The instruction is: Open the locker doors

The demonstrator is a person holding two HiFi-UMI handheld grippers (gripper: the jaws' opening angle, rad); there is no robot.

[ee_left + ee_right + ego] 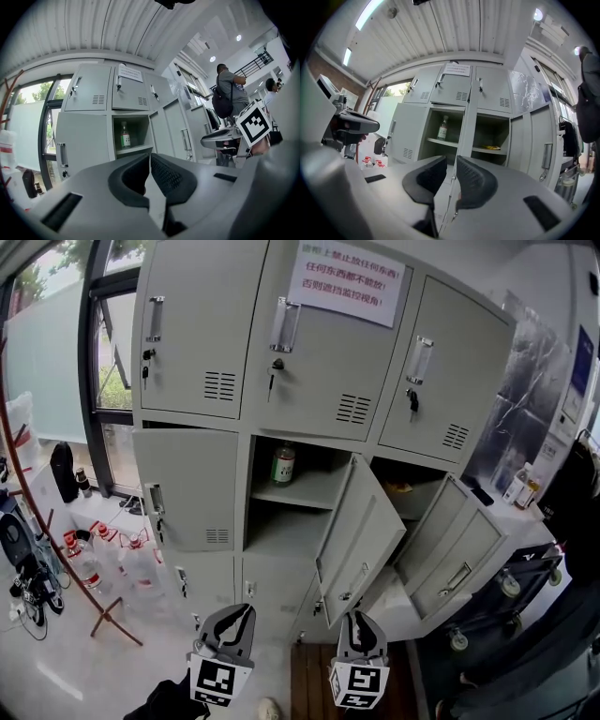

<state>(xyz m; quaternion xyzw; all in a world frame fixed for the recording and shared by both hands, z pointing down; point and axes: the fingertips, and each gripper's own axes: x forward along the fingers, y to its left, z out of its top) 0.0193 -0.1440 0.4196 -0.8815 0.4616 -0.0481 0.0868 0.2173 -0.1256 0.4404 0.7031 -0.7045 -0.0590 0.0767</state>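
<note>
A grey bank of lockers (187, 488) fills the head view. The top row's doors are closed, a printed sign (347, 277) taped across them. In the middle row the left door is closed, while the middle door (361, 531) and the right door (450, 545) stand swung out to the right. A green-labelled bottle (282, 465) (442, 128) stands on the middle shelf. My left gripper (236, 615) (150, 157) hangs short of the bottom row, tips together on nothing. My right gripper (359, 622) (451, 159) is just below the open middle door, its jaws slightly apart and holding nothing.
Several water bottles (112, 559) and a red stand stand on the floor at the left by the window. A wheeled cart (506, 587) sits right of the open doors. A yellow item (490, 147) lies in the right locker. A person with a backpack (227, 91) stands far right.
</note>
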